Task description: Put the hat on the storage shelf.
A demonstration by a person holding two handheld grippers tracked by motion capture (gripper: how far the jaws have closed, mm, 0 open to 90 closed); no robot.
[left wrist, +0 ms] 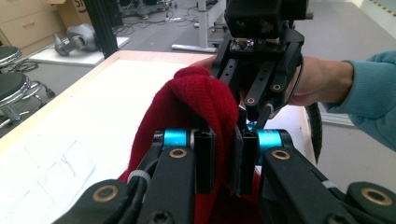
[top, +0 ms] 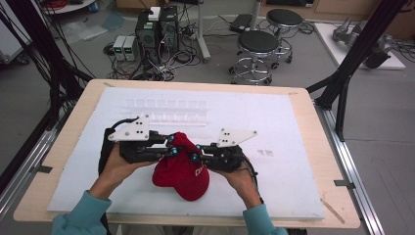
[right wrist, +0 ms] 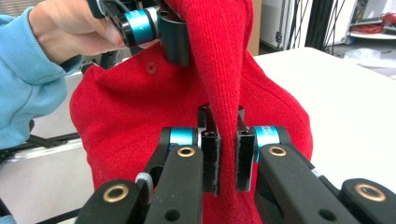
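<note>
A red knitted cap point(top: 181, 169) lies near the front middle of the white foam board point(top: 274, 122), its far edge pulled up into a fold. My left gripper point(top: 172, 145) is shut on that raised fold from the left. My right gripper point(top: 195, 152) is shut on the same fold from the right. In the left gripper view the red cap point(left wrist: 205, 100) is pinched between the pads point(left wrist: 205, 158) of my left gripper point(left wrist: 223, 161), with the other gripper just beyond. The right gripper view shows a strip of the cap point(right wrist: 224, 93) clamped inside my right gripper point(right wrist: 223, 158).
A clear plastic tray point(top: 166, 110) with several compartments lies on the board behind the cap. Two black stools point(top: 257, 46) and computer boxes point(top: 156, 32) stand on the floor beyond the table. Black frame posts point(top: 352, 58) rise at the right.
</note>
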